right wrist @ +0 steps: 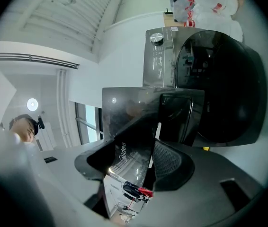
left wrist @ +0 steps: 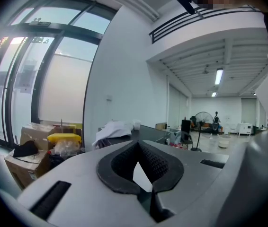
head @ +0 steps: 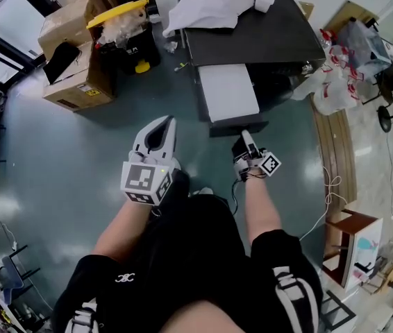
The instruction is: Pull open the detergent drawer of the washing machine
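The washing machine (head: 252, 40) has a dark top, seen at the upper middle of the head view. Its detergent drawer (head: 228, 92) stands pulled out toward me, white inside, with a dark front panel (head: 238, 125). My right gripper (head: 245, 143) is shut on that panel. In the right gripper view the glossy printed panel (right wrist: 134, 150) sits between the pads (right wrist: 172, 162), with the machine's round door (right wrist: 219, 89) behind it. My left gripper (head: 163, 127) hangs over the floor left of the drawer, touching nothing. Its jaws (left wrist: 137, 144) meet at the tips and hold nothing.
White cloth (head: 203, 5) lies on the machine's top. Cardboard boxes (head: 78, 54) and a yellow-lidded bin (head: 123, 30) stand at the left. Plastic bags (head: 335, 89), a wooden bench (head: 335, 144) and a fan base (head: 391, 116) fill the right. My legs fill the bottom.
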A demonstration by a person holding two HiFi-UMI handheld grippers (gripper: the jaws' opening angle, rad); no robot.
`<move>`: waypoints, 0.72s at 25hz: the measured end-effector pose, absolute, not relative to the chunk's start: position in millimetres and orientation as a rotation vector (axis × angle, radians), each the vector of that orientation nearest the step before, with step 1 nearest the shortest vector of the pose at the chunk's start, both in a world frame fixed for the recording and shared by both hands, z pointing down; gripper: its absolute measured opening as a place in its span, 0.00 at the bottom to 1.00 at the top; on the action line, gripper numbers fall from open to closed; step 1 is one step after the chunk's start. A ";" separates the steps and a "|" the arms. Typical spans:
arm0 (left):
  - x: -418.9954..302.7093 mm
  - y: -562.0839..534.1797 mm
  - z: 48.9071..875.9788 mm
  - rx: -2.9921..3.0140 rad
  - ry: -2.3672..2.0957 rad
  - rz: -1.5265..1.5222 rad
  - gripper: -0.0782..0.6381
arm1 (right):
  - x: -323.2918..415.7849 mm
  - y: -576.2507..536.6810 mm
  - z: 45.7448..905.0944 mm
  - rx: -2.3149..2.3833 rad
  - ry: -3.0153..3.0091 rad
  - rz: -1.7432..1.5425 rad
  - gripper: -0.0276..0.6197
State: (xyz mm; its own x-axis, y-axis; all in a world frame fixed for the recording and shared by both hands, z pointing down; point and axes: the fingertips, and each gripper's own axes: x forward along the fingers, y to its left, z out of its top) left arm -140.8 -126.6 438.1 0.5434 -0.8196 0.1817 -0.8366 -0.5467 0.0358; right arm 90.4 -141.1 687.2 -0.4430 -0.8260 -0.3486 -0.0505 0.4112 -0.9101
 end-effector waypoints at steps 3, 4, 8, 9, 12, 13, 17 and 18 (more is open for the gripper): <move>-144.4 -120.0 438.0 2.639 -1.444 0.201 0.10 | 91.1 -128.9 687.0 -0.753 1.799 -1.121 0.41; -145.5 -117.7 437.7 2.633 -1.449 0.197 0.10 | 91.2 -124.5 686.9 -0.751 1.799 -1.121 0.41; -148.3 -111.6 434.7 2.631 -1.472 0.183 0.10 | 91.2 -113.3 685.1 -0.748 1.800 -1.117 0.41; -148.7 -110.3 434.0 2.632 -1.476 0.178 0.10 | 91.3 -112.2 684.7 -0.748 1.801 -1.117 0.41; -148.2 -105.1 431.4 2.636 -1.481 0.172 0.10 | 92.6 -108.8 685.0 -0.755 1.797 -1.122 0.41; -147.5 -102.8 430.1 2.639 -1.481 0.173 0.10 | 92.9 -106.9 684.2 -0.756 1.801 -1.120 0.41; -145.0 -94.3 425.9 2.653 -1.478 0.188 0.10 | 93.0 -98.8 681.5 -0.757 1.793 -1.124 0.41; -144.8 -93.0 424.6 2.656 -1.477 0.189 0.10 | 93.0 -96.9 680.9 -0.757 1.792 -1.123 0.41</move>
State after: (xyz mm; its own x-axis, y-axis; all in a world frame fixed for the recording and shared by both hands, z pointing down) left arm -144.8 -93.0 424.6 0.5230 -0.8382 0.1547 -0.8501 -0.5260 0.0240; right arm 93.0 -96.9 680.9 -0.4405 -0.8273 -0.3486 -0.0467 0.4088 -0.9114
